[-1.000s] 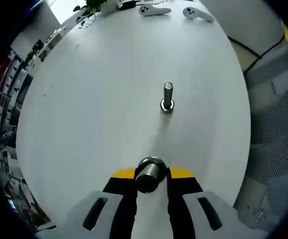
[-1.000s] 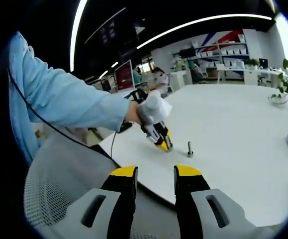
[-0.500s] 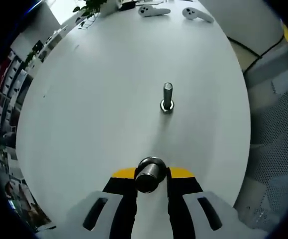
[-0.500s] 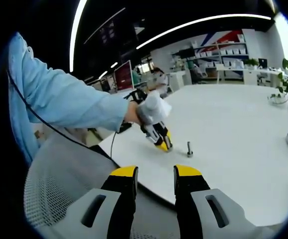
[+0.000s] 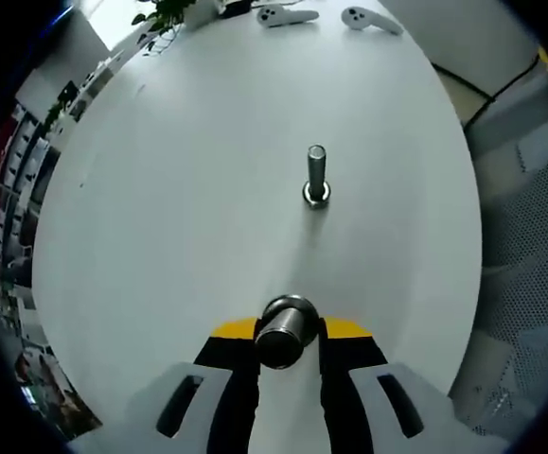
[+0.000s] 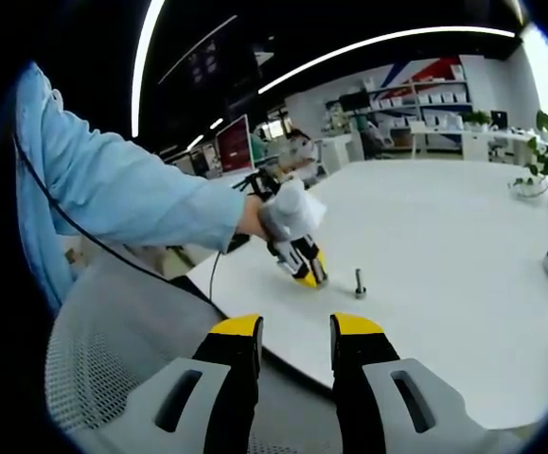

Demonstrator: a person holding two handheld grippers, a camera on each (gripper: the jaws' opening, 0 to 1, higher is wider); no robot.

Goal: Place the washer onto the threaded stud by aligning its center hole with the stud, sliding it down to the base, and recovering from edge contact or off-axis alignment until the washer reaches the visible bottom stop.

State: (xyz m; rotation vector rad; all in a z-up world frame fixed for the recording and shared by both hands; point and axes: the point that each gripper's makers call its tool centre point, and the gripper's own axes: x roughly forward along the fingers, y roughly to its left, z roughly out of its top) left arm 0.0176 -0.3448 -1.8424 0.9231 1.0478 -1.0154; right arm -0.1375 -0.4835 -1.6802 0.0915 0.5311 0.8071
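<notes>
I have the washer (image 5: 285, 331) pinched between the jaws of my left tool (image 5: 288, 333), edge-on to the camera so it reads as a thick steel ring with its bore facing forward. It looks stiff, heavy for its size and polished, so I judge it will slip or swivel if my grip is light; holding it across the outer rim, as now, leaves the centre hole free for the stud. The threaded stud (image 5: 316, 175) stands upright on the white counter (image 5: 179, 218), well ahead of the washer and a little to the right of its line, with a nut-like base (image 5: 316, 194) at its foot that I take as the bottom stop. Nothing sits on the stud yet.

From the right gripper view, my left tool (image 6: 299, 263) hangs just beside the stud (image 6: 359, 282), held by a hand (image 6: 288, 210) in a white glove on a light blue sleeve (image 6: 122, 199). My right tool (image 6: 294, 331) stands apart and empty, back off the counter edge over a mesh chair (image 6: 103, 378). Two white controllers (image 5: 326, 16) lie at the far side of the counter.
</notes>
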